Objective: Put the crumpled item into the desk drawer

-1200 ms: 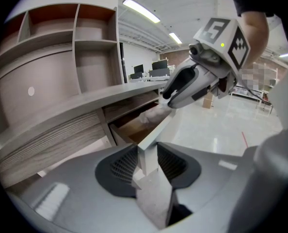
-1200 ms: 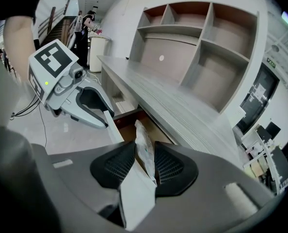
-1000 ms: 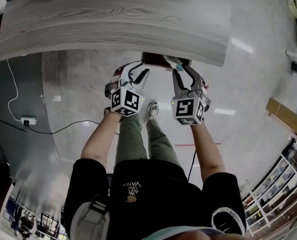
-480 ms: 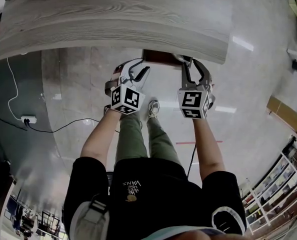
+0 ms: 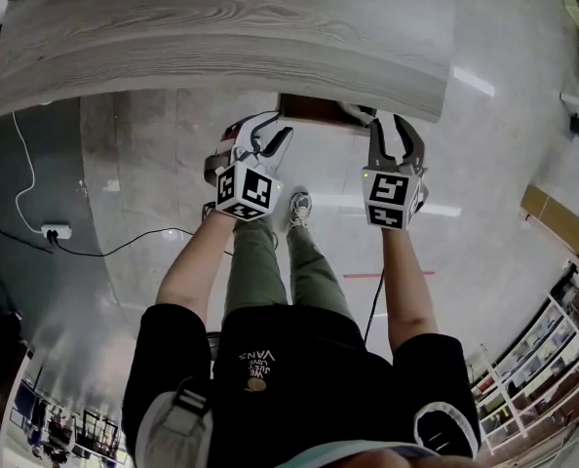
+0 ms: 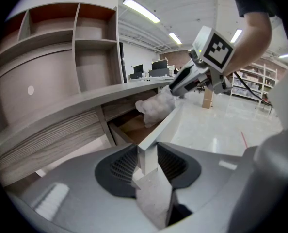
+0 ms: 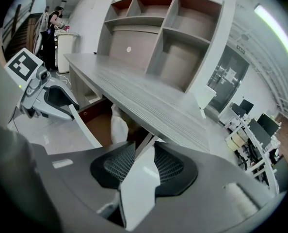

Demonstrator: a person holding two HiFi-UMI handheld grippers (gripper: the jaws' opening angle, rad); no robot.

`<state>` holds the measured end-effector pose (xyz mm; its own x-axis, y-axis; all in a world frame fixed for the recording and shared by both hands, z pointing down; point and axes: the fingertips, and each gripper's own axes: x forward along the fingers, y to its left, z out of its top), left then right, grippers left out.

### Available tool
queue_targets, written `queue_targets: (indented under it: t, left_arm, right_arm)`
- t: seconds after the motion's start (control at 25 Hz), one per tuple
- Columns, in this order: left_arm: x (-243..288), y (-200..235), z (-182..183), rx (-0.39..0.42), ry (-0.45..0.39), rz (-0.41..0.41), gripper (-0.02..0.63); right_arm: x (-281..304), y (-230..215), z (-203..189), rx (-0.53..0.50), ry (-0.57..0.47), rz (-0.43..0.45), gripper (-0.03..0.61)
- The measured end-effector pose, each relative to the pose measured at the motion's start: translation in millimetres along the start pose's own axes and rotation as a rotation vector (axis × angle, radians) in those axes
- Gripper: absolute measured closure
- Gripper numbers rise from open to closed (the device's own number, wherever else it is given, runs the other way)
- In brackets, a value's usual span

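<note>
The desk drawer [image 5: 309, 111] stands part-way open under the grey wood desk [image 5: 221, 37]. A crumpled white item [image 6: 156, 108] lies inside it, against the inner side of the white drawer front [image 6: 170, 118]; it also shows in the right gripper view [image 7: 119, 125]. My left gripper [image 5: 267, 136] is at the drawer's left end, its jaws [image 6: 147, 154] shut on the edge of the drawer front. My right gripper [image 5: 395, 125] hovers at the drawer's right corner, open, and only floor shows between its jaws [image 7: 144, 152]. The head view hides most of the drawer's inside.
A power strip with cables [image 5: 54, 234] lies on the floor to the left. The person's legs and a shoe [image 5: 297, 208] are below the drawer. An open shelf unit [image 7: 158, 28] stands on the desk's back. Another person [image 7: 54, 18] stands far off.
My right gripper has moved to the right, from the middle of the drawer opening to its right corner. The left gripper has stayed on the drawer front.
</note>
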<state>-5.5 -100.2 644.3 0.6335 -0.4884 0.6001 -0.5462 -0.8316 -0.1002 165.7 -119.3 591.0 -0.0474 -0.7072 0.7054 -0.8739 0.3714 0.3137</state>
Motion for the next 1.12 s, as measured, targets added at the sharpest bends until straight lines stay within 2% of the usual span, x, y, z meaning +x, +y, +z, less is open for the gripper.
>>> queue_targets:
  t: [0.4, 0.64, 0.8, 1.12]
  left_arm:
    - [1, 1, -3, -0.005, 0.0, 0.001, 0.437]
    - [2, 0, -2, -0.008, -0.005, 0.003, 0.437]
    - [2, -2, -1, -0.007, -0.006, 0.002, 0.437]
    - [1, -1, 0, -0.009, -0.009, 0.004, 0.437]
  right_arm:
    - [1, 20, -2, 0.015, -0.002, 0.055, 0.477]
    - [-8, 47, 22, 0.021, -0.073, 0.167, 0.479]
    - [-15, 57, 27, 0.057, -0.096, 0.203, 0.479]
    - [-24, 75, 25, 0.048, -0.095, 0.257, 0.479]
